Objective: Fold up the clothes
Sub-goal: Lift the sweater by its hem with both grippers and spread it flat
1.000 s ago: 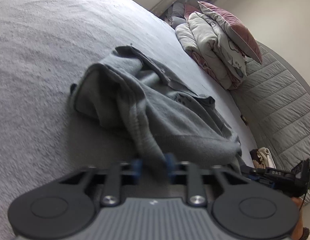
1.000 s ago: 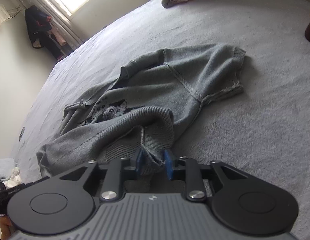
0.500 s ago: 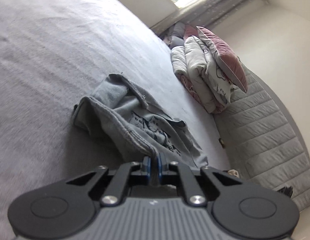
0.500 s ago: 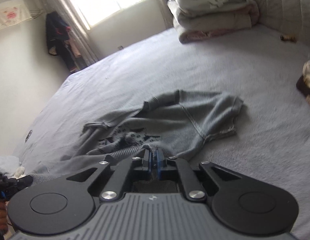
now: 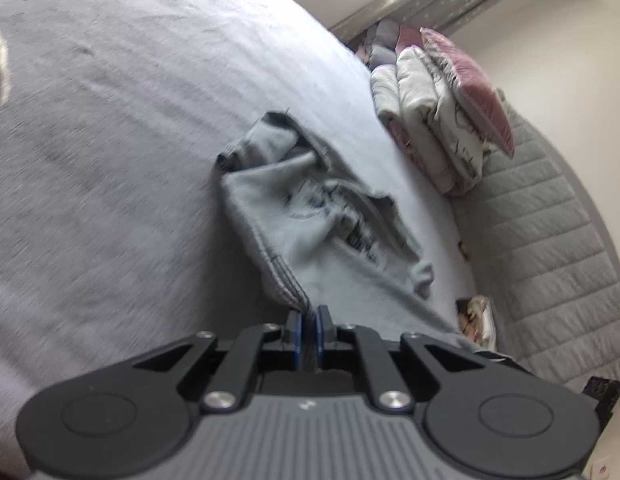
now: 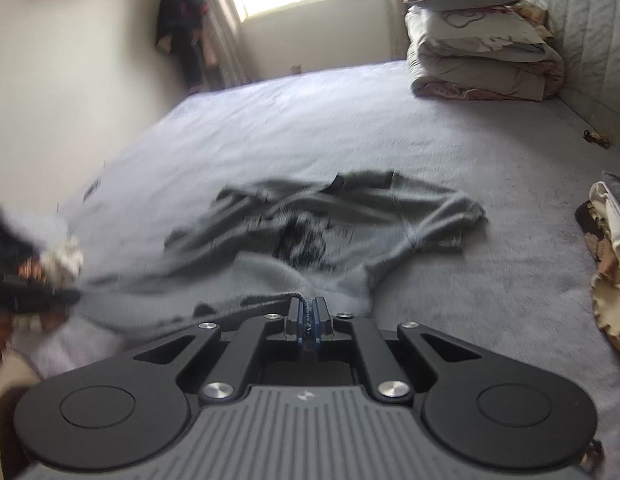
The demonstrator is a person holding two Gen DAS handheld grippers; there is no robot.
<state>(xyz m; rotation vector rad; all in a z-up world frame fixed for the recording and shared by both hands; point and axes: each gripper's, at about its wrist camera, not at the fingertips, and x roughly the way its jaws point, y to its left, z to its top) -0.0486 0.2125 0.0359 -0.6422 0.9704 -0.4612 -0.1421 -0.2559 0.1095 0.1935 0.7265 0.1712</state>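
Observation:
A grey sweatshirt (image 5: 310,216) with a dark printed front lies on the pale grey bed (image 5: 110,140), partly lifted at its near hem. My left gripper (image 5: 309,314) is shut on that ribbed hem at one corner. In the right wrist view the same grey sweatshirt (image 6: 350,220) stretches away, sleeves crumpled at the far side, and my right gripper (image 6: 309,306) is shut on the hem's other corner. The left gripper (image 6: 26,288) appears blurred at the left edge, with the hem pulled taut between the two.
A stack of folded quilts (image 6: 482,60) topped by a mauve pillow (image 5: 470,84) sits by the padded headboard (image 5: 550,220). More folded fabric (image 6: 610,256) lies at the bed's right edge. Dark clothes (image 6: 186,20) hang beside the window.
Both grippers closed fully on the hem and rose, pulling back. The sweatshirt has been drawn out from a crumpled heap, so its printed front now shows.

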